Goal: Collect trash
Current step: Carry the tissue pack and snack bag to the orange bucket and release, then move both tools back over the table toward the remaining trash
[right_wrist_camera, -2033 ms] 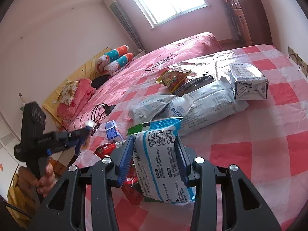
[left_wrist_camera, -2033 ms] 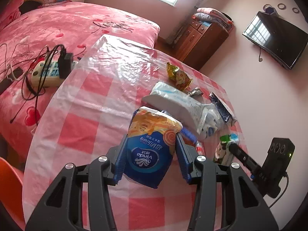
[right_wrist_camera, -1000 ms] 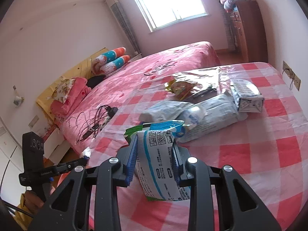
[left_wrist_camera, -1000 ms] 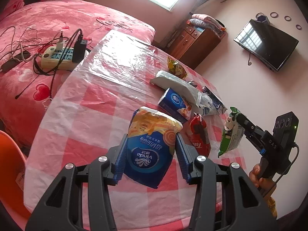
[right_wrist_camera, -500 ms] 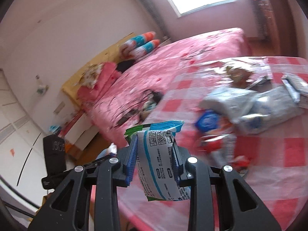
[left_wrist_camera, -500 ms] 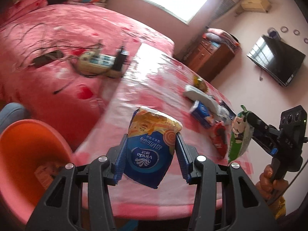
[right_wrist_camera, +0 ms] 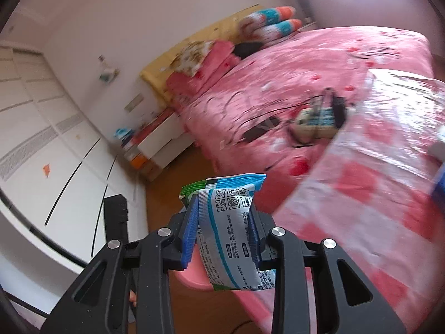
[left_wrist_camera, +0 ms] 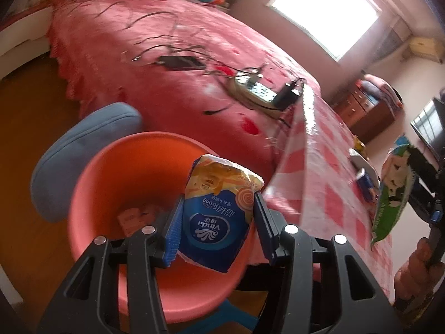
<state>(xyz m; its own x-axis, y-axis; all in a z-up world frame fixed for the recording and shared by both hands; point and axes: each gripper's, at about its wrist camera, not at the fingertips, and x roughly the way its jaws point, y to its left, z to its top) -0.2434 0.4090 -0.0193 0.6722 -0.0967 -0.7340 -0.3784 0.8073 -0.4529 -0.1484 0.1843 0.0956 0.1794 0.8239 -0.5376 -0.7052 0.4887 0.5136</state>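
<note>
I have the left hand-held gripper (left_wrist_camera: 215, 222) closed partway on a Vinda tissue pack (left_wrist_camera: 215, 211), pads pressing both its sides, and it hangs over the mouth of the orange bin (left_wrist_camera: 116, 172) on the floor. My right hand-held gripper (right_wrist_camera: 222, 231) is clamped narrower on a green-and-white snack wrapper (right_wrist_camera: 232, 228), out to the right above the tabletop's near edge in the left wrist view, with a pink rim just beneath it in its own blurred view. My worry is the release: the tissue pack sits nearer the bin's right wall, so it could glance off the rim onto the floor, and the light wrapper could flutter wide. The tabletop (left_wrist_camera: 331, 167), in pink check under clear plastic, runs off far right with more litter; the pink bed (left_wrist_camera: 167, 64) carries a power strip (left_wrist_camera: 256, 89) and cables.
</note>
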